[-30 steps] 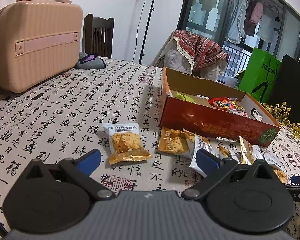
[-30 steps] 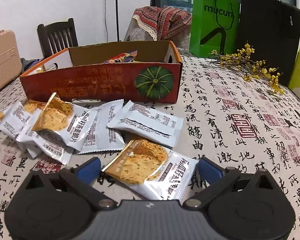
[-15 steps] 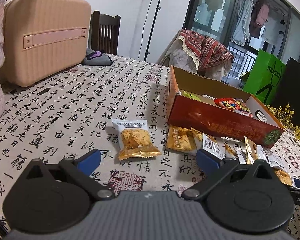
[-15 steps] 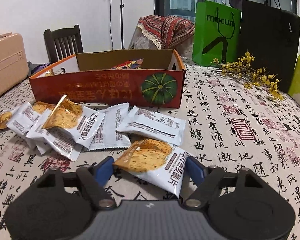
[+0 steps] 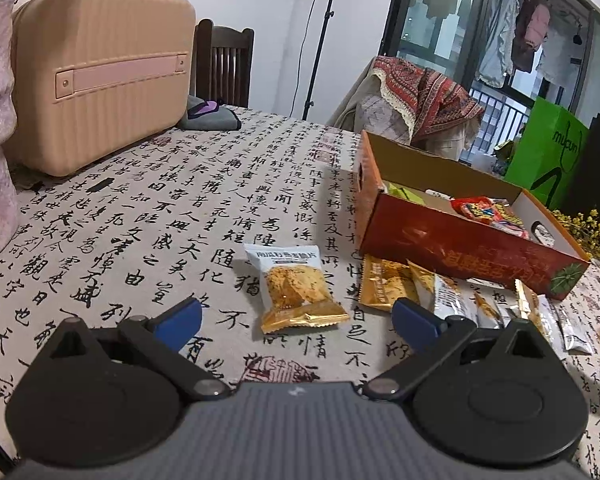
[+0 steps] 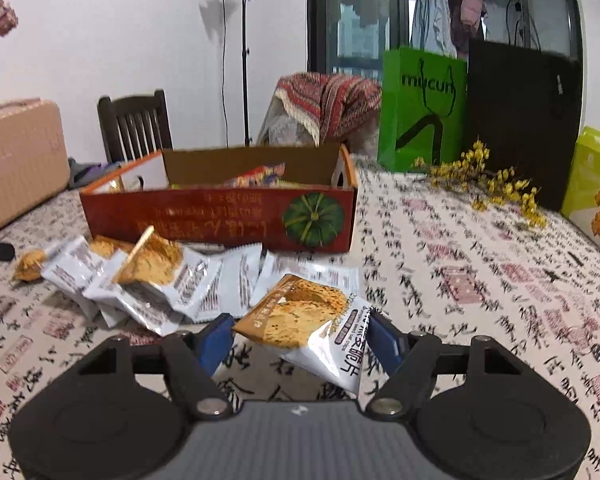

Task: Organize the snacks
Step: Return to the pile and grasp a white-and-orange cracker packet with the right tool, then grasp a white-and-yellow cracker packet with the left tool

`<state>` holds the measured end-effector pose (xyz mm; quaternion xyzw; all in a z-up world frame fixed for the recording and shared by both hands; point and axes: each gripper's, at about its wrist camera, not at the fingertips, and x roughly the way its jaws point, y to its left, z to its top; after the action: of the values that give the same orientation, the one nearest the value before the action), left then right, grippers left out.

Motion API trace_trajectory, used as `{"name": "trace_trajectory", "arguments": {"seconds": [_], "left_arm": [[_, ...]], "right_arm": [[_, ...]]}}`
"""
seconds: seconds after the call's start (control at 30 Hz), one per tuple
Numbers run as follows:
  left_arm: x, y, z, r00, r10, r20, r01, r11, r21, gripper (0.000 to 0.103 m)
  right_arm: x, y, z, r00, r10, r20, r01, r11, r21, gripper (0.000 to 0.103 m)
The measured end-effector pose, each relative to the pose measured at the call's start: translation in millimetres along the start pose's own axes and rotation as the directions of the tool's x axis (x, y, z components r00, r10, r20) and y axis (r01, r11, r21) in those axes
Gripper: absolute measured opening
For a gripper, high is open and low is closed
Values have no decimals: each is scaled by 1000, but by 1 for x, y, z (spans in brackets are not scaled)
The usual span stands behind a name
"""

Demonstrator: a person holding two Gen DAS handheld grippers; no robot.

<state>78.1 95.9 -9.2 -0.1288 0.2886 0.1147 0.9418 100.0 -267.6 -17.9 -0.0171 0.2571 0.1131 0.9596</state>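
A: Which step is in hand, would you say?

B: The carry, I judge; the right gripper [image 6: 298, 338] has a snack packet [image 6: 300, 316] pinched between its blue pads, and the packet looks clear of the table [image 6: 460, 280], tilted with its gold end toward the box; the red cardboard box [image 6: 220, 220] stands just beyond the heap.

A: And the left gripper?

B: The left gripper [image 5: 296, 318] hangs with its jaws spread wide and nothing between them; a lone packet [image 5: 296, 288] lies flat on the cloth just ahead of it, apart from the rest.

A: Where are the other snacks?

B: A loose pile of packets [image 6: 148, 276] lies against the near wall of the box, some overlapping, one standing on edge; a few colourful wrappers already sit inside the box, though I cannot tell how many.

A: So what does the next move call for?

B: In my view, lifting the held packet over the near wall, which is taller than the pile, then letting go inside; the grip is on the packet's sides only and the foil is slick and puffy, so a gentle swing seems wise; the left gripper could meanwhile settle over the lone packet and close on it; most of the task looks undone.
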Motion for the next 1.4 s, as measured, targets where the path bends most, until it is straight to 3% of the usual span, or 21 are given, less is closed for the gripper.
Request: {"name": "trace_trajectory", "arguments": {"seconds": [0.3, 0.47, 0.63, 0.7, 0.77, 0.87, 0.93, 0.97, 1.4], "left_arm": [[31, -1, 14, 992, 118, -49, -116, 992, 39, 103], [55, -11, 22, 980, 192, -59, -188, 980, 69, 103], [77, -9, 17, 973, 211, -97, -209, 977, 31, 103], [76, -10, 15, 971, 227, -71, -225, 974, 32, 102], [76, -9, 15, 975, 212, -64, -211, 977, 21, 98], [75, -12, 14, 974, 223, -50, -220, 974, 46, 84], [74, -16, 13, 973, 227, -32, -224, 972, 68, 56], [72, -18, 13, 977, 213, -22, -211, 975, 72, 47], [56, -13, 17, 988, 153, 35, -154, 988, 19, 43]], "right_arm": [[5, -8, 19, 997, -23, 75, 20, 999, 34, 72], [24, -15, 30, 995, 8, 97, -18, 994, 106, 72], [34, -18, 28, 994, -4, 112, -11, 991, 133, 72], [33, -19, 27, 991, -14, 131, -3, 991, 132, 72], [35, -20, 25, 992, -19, 128, 2, 991, 134, 72], [38, -21, 24, 993, -13, 116, -3, 990, 141, 72], [38, -20, 24, 993, -19, 119, 3, 990, 139, 73], [37, -20, 23, 992, -22, 122, 5, 991, 137, 73], [32, -9, 21, 988, -37, 147, 25, 997, 80, 73]]}}
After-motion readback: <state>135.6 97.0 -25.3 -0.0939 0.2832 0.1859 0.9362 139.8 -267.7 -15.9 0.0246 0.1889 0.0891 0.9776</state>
